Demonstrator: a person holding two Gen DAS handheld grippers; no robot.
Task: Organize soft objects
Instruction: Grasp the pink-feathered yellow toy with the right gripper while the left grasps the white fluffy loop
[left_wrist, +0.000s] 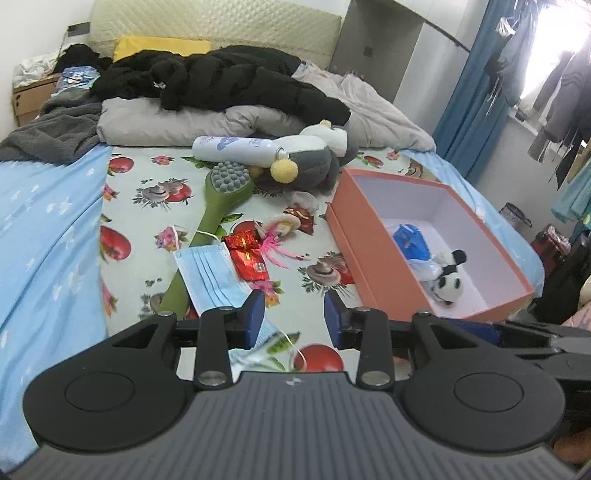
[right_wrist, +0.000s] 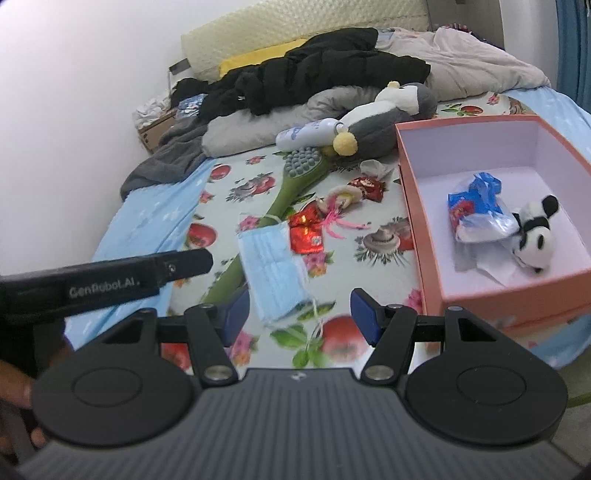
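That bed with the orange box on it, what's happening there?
A person is tidying soft things into the orange box, holding a claw tool in each hand. A small panda toy and a blue plastic packet already lie inside. Both the left claw and the right claw are open and empty, above the blue face mask on the sheet.

Pale sheet (left_wrist: 147, 206) printed with red tomatoes, mushrooms and pink flowers. Salmon-orange box (left_wrist: 373, 251) at three o'clock, white inside; black-and-white panda toy (left_wrist: 448, 280) and blue-and-white bag (left_wrist: 410, 240) within. Light blue pleated mask (left_wrist: 207, 273) at centre. Olive-green brush (left_wrist: 218, 206), grey bristles. Shiny red wrappers (left_wrist: 247, 254). Grey-and-white plush (left_wrist: 310, 155), yellow pompom. Black jacket (left_wrist: 229, 81) at twelve.
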